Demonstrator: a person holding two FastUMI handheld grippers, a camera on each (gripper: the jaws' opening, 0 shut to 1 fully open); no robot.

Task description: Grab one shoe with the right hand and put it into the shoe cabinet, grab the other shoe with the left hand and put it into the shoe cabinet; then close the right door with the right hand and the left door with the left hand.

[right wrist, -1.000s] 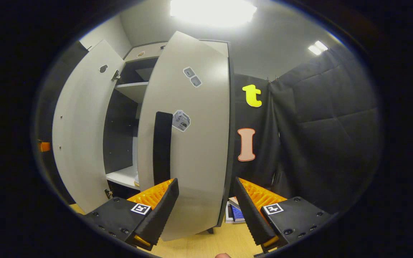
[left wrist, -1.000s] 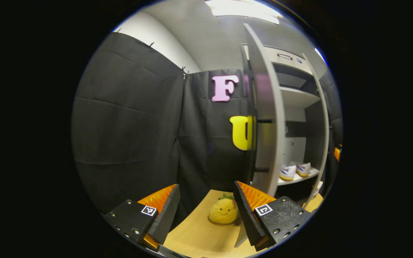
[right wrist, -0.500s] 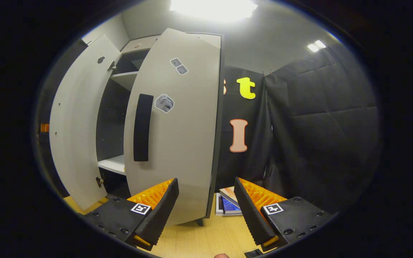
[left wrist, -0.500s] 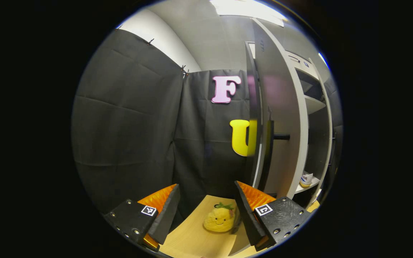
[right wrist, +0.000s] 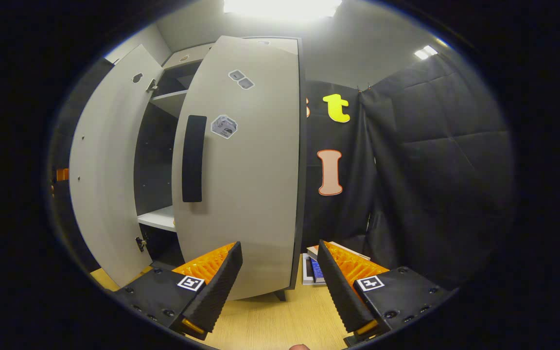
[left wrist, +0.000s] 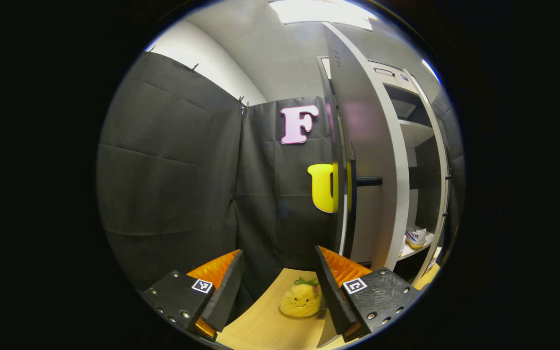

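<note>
We see left tongs [left wrist: 276, 284] apart, empty, over wooden floor [left wrist: 260, 325]; yellow plush toy [left wrist: 300, 300] on floor by shoe cabinet [left wrist: 418, 160] foot. Shoe [left wrist: 415, 237] on lower shelf [left wrist: 413, 249]. Left door [left wrist: 365, 160] ajar. Right tongs [right wrist: 280, 277] apart, empty, before right door [right wrist: 251, 170], ajar; books [right wrist: 311, 272] on floor beside cabinet.

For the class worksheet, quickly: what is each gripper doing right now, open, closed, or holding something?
Left gripper: open, holding nothing.
Right gripper: open, holding nothing.

One cabinet [right wrist: 183, 58], two doors [right wrist: 241, 170] [right wrist: 102, 165], one shoe [left wrist: 415, 236], one plush toy [left wrist: 300, 300], stacked books [right wrist: 313, 270].
</note>
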